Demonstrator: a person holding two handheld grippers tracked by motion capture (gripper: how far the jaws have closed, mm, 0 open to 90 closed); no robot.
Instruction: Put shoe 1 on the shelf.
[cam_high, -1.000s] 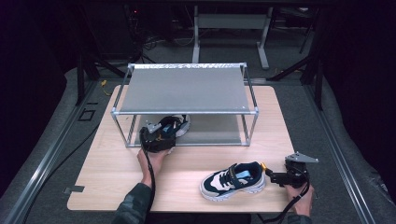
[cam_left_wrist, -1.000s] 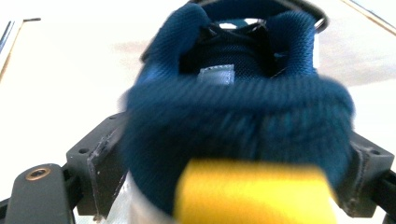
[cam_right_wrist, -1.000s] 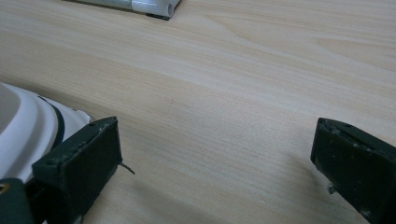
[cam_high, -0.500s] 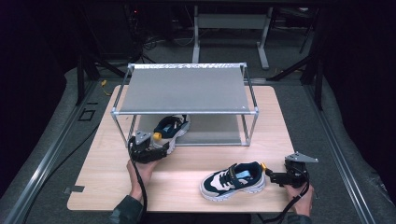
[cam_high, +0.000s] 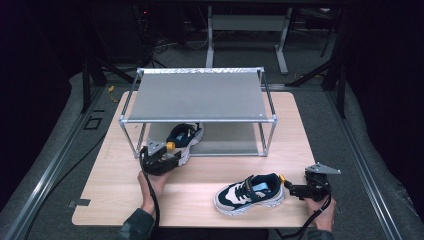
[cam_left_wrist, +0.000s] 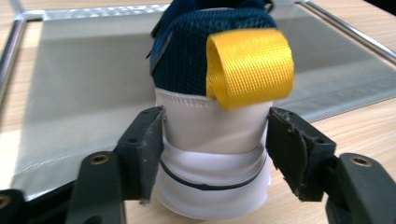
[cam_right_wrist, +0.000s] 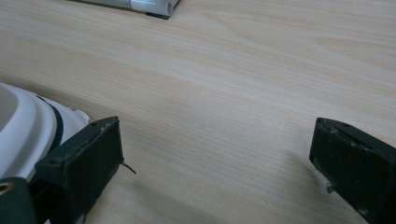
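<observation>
A navy and white shoe (cam_high: 184, 139) with a yellow heel loop (cam_left_wrist: 250, 65) stands on the lower shelf of a metal rack (cam_high: 200, 95), its heel (cam_left_wrist: 210, 135) pointing toward me. My left gripper (cam_high: 170, 158) (cam_left_wrist: 215, 135) has its jaws on either side of that heel. They have just been closing and both pads (cam_left_wrist: 149, 140) now lie against it. A matching second shoe (cam_high: 250, 193) rests on the table's near right. My right gripper (cam_high: 291, 189) (cam_right_wrist: 215, 140) stands open just behind its heel (cam_right_wrist: 23, 126), with bare table between the jaws.
The rack has a grey fabric top shelf and thin metal posts (cam_high: 131, 137) at its corners, and it takes up the back half of the wooden table (cam_high: 115, 190). Dark floor and frames surround the table.
My left gripper has shifted a little to the left and toward the near edge, staying at the shoe's heel. The right gripper and its shoe have not moved.
</observation>
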